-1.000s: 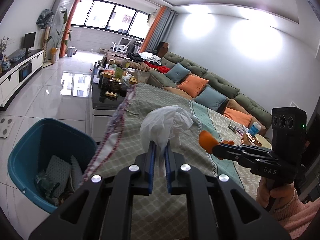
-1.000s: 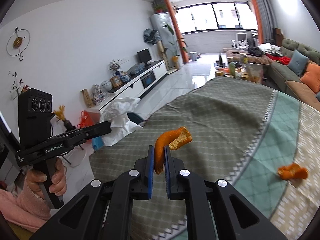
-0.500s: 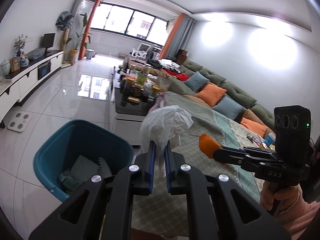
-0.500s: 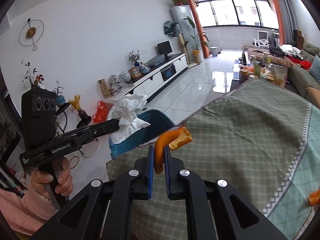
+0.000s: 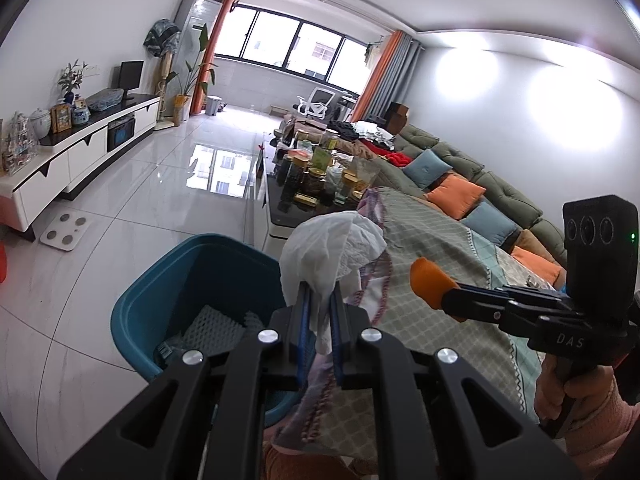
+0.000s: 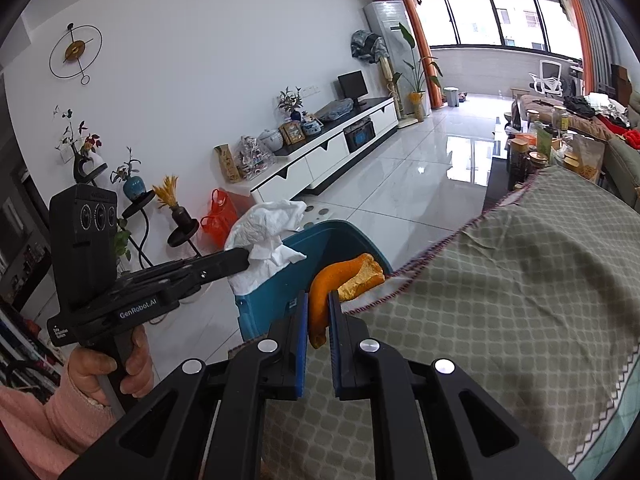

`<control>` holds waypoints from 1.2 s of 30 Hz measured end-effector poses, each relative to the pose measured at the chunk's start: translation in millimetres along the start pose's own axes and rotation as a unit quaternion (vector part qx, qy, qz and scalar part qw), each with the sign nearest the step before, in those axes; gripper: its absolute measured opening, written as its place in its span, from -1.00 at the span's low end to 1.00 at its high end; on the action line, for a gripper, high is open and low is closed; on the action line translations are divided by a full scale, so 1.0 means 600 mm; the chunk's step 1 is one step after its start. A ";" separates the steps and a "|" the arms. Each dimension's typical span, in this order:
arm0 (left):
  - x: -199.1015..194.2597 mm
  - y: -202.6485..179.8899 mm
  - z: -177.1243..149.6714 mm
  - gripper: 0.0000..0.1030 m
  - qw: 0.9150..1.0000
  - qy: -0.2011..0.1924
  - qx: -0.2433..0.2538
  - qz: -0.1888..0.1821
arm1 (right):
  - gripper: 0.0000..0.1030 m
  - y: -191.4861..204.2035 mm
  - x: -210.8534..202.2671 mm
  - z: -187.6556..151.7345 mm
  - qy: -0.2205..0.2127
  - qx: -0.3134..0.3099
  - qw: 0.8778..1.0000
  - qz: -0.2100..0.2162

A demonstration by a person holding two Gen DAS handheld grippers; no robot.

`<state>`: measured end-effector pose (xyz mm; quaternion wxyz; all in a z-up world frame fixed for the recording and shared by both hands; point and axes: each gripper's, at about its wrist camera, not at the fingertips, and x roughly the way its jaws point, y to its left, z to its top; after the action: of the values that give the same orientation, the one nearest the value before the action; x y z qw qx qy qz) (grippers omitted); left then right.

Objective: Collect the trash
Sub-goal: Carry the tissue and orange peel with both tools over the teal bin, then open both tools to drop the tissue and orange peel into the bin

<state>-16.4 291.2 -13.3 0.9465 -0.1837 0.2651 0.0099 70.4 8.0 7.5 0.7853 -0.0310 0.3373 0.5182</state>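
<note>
Left gripper (image 5: 318, 312): jaws clamped tight on a crumpled white tissue (image 5: 328, 252); the wad bulges out above the fingertips, with 1 loose tail hanging down between the blue pads.
Left gripper, position: at the table's edge, the tissue seen above the near rim of the teal bin (image 5: 160, 280); in the right wrist view the same tissue (image 6: 268, 236) sits over the bin's left rim.
Right gripper (image 6: 319, 312): jaws narrowed on a curled strip of orange peel (image 6: 340, 280), orange skin to the left, pale pith facing right; the peel sticks up and out beyond the fingertips.
Right gripper, position: over the table's corner, the peel just beside the bin's rim (image 6: 340, 226).
Teal bin, location: on the white tiled floor against the table's corner, open at the top.
Teal bin, contents: white foam netting (image 5: 216, 324) and some darker scraps, too small to name.
Table (image 6: 520, 280): covered by a green patterned cloth with a red stitched hem, 1 corner hanging down beside the bin.
Hands: 1 on each handle, pink sleeves at both wrists (image 6: 36, 420).
Background: low black table crowded with jars (image 5: 316, 176), green sofa with orange and blue cushions (image 5: 456, 196), white TV cabinet (image 5: 72, 148).
</note>
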 end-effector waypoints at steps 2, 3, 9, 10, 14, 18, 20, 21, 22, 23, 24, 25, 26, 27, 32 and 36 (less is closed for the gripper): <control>0.000 0.009 -0.001 -0.79 1.000 0.000 -0.002 0.004 | -0.81 0.006 0.009 0.004 0.003 -0.003 1.000 0.002; 0.000 0.012 -0.001 -0.79 1.000 0.001 -0.004 0.008 | -0.81 0.006 0.011 0.004 0.004 -0.004 1.000 0.003; -0.002 0.029 -0.004 -0.79 1.000 0.001 -0.012 0.016 | -0.81 0.020 0.034 0.011 0.013 -0.011 1.000 0.011; -0.001 0.032 -0.004 -0.79 1.000 0.002 -0.013 0.019 | -0.81 0.020 0.036 0.012 0.014 -0.011 1.000 0.011; 0.001 0.043 -0.008 -0.79 0.999 0.005 -0.019 0.026 | -0.81 0.017 0.053 0.021 0.021 -0.012 1.000 0.012; 0.008 0.053 -0.011 -0.79 0.999 0.014 -0.025 0.031 | -0.81 0.016 0.069 0.023 0.030 -0.010 0.999 0.013; 0.012 0.058 -0.013 -0.79 0.999 0.016 -0.027 0.034 | -0.81 0.017 0.079 0.025 0.036 -0.006 0.999 0.015; 0.014 0.060 -0.014 -0.79 0.999 0.018 -0.029 0.035 | -0.81 0.016 0.085 0.026 0.039 -0.003 0.999 0.015; 0.016 0.063 -0.014 -0.78 0.999 0.020 -0.031 0.035 | -0.81 0.016 0.090 0.026 0.041 -0.002 0.999 0.015; 0.019 0.065 -0.015 -0.78 0.999 0.022 -0.033 0.037 | -0.81 0.016 0.093 0.027 0.044 -0.001 0.999 0.015; 0.021 0.065 -0.015 -0.78 0.998 0.024 -0.034 0.037 | -0.81 0.015 0.099 0.027 0.047 0.002 0.999 0.016; 0.024 0.066 -0.016 -0.78 0.998 0.026 -0.036 0.036 | -0.81 0.013 0.103 0.027 0.050 0.003 0.999 0.016; 0.026 0.068 -0.018 -0.78 0.998 0.029 -0.039 0.037 | -0.81 0.012 0.106 0.027 0.053 0.004 0.998 0.016; 0.029 0.070 -0.018 -0.78 0.998 0.031 -0.041 0.037 | -0.81 0.010 0.112 0.026 0.057 0.006 0.998 0.015; 0.040 0.085 -0.024 -0.78 0.997 0.040 -0.053 0.038 | -0.79 0.011 0.131 0.024 0.071 0.009 0.997 0.014; 0.051 0.092 -0.031 -0.78 0.996 0.048 -0.062 0.042 | -0.76 0.011 0.146 0.024 0.080 0.014 0.997 0.013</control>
<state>-5.8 333.7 -62.5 0.9182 -0.2306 0.3170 0.0566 92.6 86.4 -28.5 0.7494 -0.0575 0.4068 0.5193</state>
